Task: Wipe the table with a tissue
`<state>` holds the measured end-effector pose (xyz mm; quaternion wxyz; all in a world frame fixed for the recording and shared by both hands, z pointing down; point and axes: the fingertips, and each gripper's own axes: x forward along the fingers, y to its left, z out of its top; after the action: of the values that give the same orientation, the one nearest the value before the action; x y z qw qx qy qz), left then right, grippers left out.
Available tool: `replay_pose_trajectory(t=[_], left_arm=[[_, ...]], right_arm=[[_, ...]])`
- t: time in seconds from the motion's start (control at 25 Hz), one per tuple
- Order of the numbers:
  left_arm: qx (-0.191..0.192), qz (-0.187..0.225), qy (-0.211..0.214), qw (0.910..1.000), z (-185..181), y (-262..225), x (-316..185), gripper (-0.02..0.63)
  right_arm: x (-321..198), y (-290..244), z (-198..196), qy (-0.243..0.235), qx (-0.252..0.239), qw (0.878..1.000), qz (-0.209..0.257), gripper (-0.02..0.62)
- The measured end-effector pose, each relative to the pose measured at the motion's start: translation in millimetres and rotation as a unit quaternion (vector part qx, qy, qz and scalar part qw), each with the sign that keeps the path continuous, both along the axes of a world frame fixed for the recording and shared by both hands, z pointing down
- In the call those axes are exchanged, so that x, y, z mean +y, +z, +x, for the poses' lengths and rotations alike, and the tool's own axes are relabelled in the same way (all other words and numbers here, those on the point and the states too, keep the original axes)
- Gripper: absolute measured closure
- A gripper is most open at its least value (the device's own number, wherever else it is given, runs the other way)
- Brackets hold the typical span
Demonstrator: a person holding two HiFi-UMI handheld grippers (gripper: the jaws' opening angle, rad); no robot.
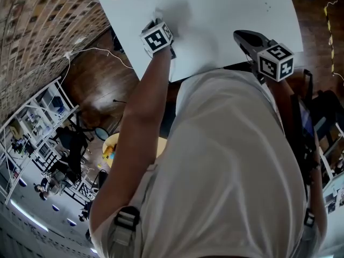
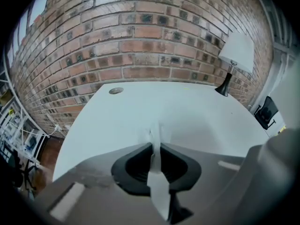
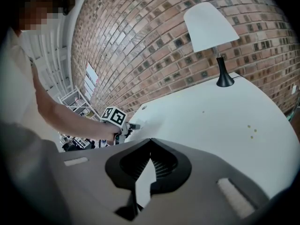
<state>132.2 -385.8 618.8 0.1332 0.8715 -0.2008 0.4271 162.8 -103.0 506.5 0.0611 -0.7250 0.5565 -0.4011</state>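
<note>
My left gripper is shut on a white tissue, which shows as a thin crumpled strip between the jaws and sticks out past their tips onto the white table. In the head view this gripper points down at the table's left part, with the tissue barely distinct from the white top. The right gripper view shows it from the side at the table's near left edge. My right gripper has its tips together with nothing between them, and hangs above the table's near edge.
A white-shaded lamp on a black stem stands at the table's far side, by the brick wall. A round cable hole sits near the far left corner. A few small specks dot the tabletop at the right.
</note>
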Motion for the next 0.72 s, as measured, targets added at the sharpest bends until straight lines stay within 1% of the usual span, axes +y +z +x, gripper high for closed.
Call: replay_pose_trajectory(t=[0.04, 0.08, 0.12, 0.2, 0.24, 0.28, 0.36, 0.4, 0.44, 0.48, 0.52, 0.64, 0.72], left_arm=[[0.0, -0.002, -0.002, 1.0, 3, 0, 1, 0.571], [-0.002, -0.001, 0.007, 1.0, 6, 0, 5, 0.571], [-0.009, 0.005, 0.02, 0.9997, 8, 2, 9, 0.571], [-0.037, 0.026, 0.038, 0.9983, 2, 8, 12, 0.571], [-0.038, 0.026, 0.046, 0.9979, 3, 9, 16, 0.571], [-0.024, 0.016, 0.059, 0.9979, 9, 6, 24, 0.571], [0.005, -0.021, 0.087, 0.996, 17, 1, 41, 0.571], [0.017, -0.039, 0.094, 0.9947, 18, -2, 45, 0.571], [0.03, -0.051, 0.093, 0.9939, 16, -5, 45, 0.571], [0.042, -0.052, 0.084, 0.9942, 12, -8, 39, 0.571], [0.049, -0.044, 0.069, 0.9954, 5, -11, 28, 0.571], [0.045, -0.014, 0.024, 0.9986, -18, -12, -12, 0.569], [0.041, -0.011, 0.005, 0.9991, -26, -9, -34, 0.569]], right_arm=[[2, 0, 1, 0.001, 0.0, 1.0, -0.001, 0.588], [4, 1, 2, 0.003, 0.0, 1.0, -0.001, 0.588], [5, 2, 3, 0.005, 0.0, 1.0, -0.002, 0.588], [7, 4, 3, 0.007, 0.0, 1.0, -0.003, 0.588], [7, 4, 3, 0.006, 0.001, 1.0, -0.003, 0.588], [7, 4, 1, 0.005, 0.001, 1.0, -0.003, 0.588], [6, 3, -1, 0.003, 0.002, 1.0, -0.004, 0.588], [6, 2, -1, 0.002, 0.003, 1.0, -0.005, 0.588], [4, 1, -2, 0.001, 0.004, 1.0, -0.005, 0.588], [3, 0, -2, 0.001, 0.005, 1.0, -0.004, 0.588], [1, -1, -2, 0.001, 0.006, 1.0, -0.003, 0.588], [0, -2, -3, 0.002, 0.011, 1.0, -0.005, 0.588], [-1, -2, -7, 0.005, 0.014, 1.0, -0.009, 0.588]])
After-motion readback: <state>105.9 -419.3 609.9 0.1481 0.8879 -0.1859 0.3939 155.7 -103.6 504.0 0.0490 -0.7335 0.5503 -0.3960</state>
